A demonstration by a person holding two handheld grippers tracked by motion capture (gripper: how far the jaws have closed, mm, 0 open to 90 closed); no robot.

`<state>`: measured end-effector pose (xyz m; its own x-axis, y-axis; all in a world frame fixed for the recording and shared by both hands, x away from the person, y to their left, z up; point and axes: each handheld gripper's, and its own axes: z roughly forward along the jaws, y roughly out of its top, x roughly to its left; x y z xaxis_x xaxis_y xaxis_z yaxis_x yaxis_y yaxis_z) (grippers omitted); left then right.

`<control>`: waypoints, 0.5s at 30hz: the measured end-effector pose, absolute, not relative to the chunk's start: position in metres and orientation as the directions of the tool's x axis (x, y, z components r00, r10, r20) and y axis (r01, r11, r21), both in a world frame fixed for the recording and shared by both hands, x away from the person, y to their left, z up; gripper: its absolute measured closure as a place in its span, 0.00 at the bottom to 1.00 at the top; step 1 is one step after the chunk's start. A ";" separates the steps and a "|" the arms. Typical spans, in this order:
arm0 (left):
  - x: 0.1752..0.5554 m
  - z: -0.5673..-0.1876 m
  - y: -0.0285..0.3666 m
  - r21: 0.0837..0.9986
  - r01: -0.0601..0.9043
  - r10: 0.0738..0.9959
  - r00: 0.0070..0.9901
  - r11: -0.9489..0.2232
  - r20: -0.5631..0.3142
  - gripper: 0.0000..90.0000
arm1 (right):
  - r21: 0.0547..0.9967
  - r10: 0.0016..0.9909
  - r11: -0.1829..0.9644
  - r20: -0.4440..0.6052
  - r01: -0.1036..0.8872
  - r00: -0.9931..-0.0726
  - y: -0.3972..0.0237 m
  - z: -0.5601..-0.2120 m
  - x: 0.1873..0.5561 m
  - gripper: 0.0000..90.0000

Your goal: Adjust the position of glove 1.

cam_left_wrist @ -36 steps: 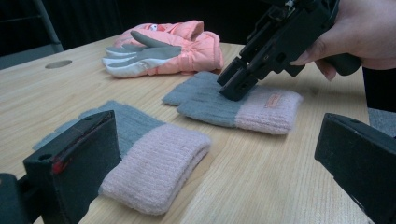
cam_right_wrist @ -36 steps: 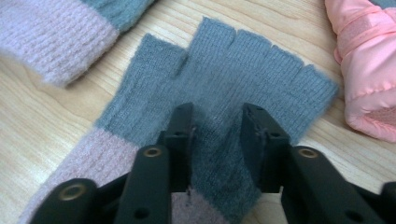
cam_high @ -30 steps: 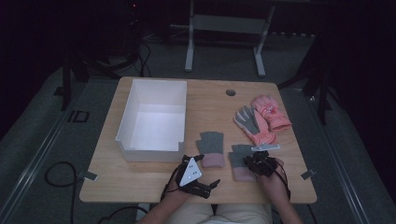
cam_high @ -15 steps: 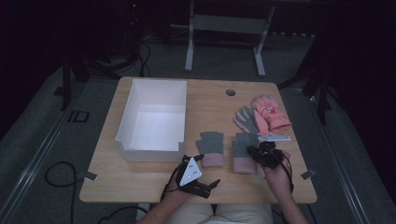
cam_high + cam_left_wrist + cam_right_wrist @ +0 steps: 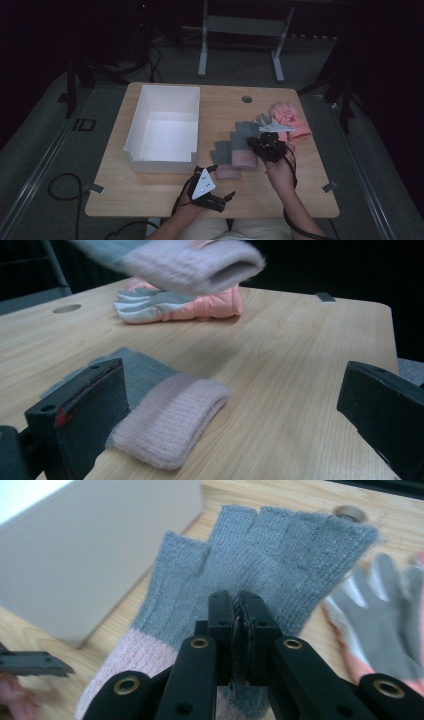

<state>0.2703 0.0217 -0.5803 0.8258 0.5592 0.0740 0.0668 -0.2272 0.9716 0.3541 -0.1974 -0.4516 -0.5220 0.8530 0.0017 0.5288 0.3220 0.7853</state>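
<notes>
The right tongs [image 5: 239,645] pinched a grey glove [image 5: 260,565], lifted off the surface [image 5: 165,192] at three o'clock of the box [image 5: 165,127]; that thin pinch might slip. Left tongs [image 5: 235,415] stood spread.

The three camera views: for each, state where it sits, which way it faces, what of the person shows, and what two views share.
High view: above the person's side, looking down on the table; both forearms, left gripper, right gripper.
Left gripper view: low over the table, past open jaws at a flat glove.
Right gripper view: along shut jaws pinching a lifted grey glove, white box behind.
Shared: both gripper views show the orange gloves.
</notes>
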 end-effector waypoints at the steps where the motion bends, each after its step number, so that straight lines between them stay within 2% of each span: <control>1: 0.270 -0.580 0.021 0.972 0.074 0.559 0.827 -0.225 0.066 0.00 | 0.783 0.846 0.330 0.001 0.527 -0.532 -0.193 -0.452 0.355 0.94; 8: 0.268 -0.580 0.023 0.976 0.058 0.577 0.813 -0.211 0.077 0.00 | 0.756 0.818 0.374 0.003 0.537 -0.575 -0.172 -0.465 0.365 0.94; 15: 0.268 -0.579 0.024 0.976 0.058 0.575 0.814 -0.208 0.074 0.00 | 0.709 0.810 0.392 0.035 0.586 -0.585 -0.162 -0.495 0.371 0.94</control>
